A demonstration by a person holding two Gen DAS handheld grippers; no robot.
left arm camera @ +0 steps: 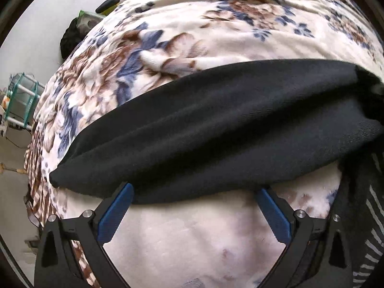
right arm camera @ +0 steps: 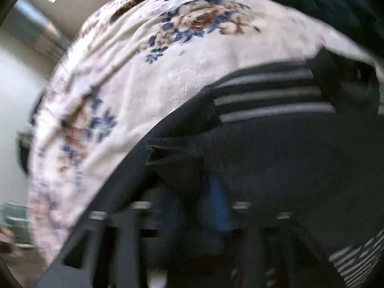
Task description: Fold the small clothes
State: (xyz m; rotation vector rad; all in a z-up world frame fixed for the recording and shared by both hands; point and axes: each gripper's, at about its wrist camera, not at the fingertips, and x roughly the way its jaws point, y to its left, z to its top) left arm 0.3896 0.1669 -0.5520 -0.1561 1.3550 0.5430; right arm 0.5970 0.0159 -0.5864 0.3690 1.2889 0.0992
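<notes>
On the floral blanket (left arm camera: 168,48), my left gripper (left arm camera: 194,192) spreads wide at the black knit garment (left arm camera: 216,124)'s edge; right gripper (right arm camera: 204,192) pinches a limp corner. Soft, light: grip hems.

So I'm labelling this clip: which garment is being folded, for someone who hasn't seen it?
Find the cream flowered blanket covering the bed. Across it, just ahead of the open left gripper, lies the black cloth: plain and unpatterned, unlike the striped garment beside it.
</notes>
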